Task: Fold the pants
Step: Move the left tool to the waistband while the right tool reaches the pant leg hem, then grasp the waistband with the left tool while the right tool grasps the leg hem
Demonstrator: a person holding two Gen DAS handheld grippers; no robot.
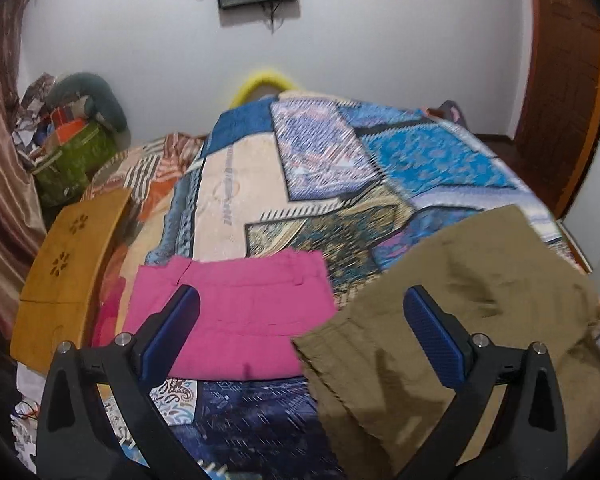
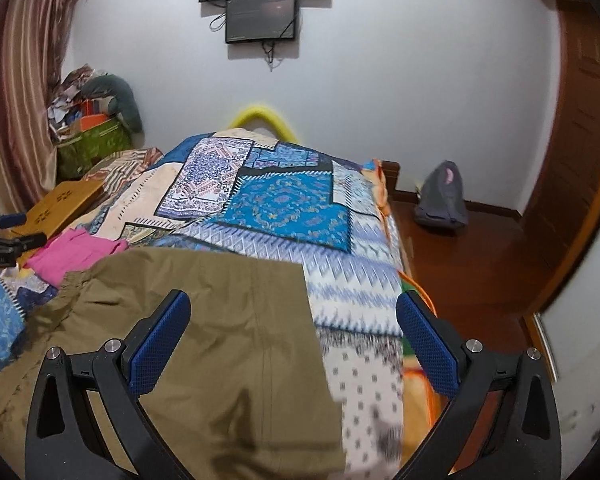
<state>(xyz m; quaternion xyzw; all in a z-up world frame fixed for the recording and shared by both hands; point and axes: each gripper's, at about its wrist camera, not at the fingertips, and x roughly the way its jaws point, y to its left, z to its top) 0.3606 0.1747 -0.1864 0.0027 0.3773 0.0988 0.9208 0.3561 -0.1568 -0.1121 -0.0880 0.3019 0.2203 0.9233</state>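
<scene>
in your left view, the pink pants (image 1: 236,312) lie folded at lower left on the quilt (image 1: 340,160), the khaki pants (image 1: 480,300) at lower right; your left gripper (image 1: 300,320) hangs above them, jaws spread, empty. in your right view, your right gripper (image 2: 292,328) gapes, empty, over the khaki pants' right edge.

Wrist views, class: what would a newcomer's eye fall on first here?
The olive-brown pants sprawl unfolded over the near side of the patchwork bedspread, below both open grippers. To their left lies a bright pink garment, folded flat. On the far white wall hangs a dark screen.
</scene>
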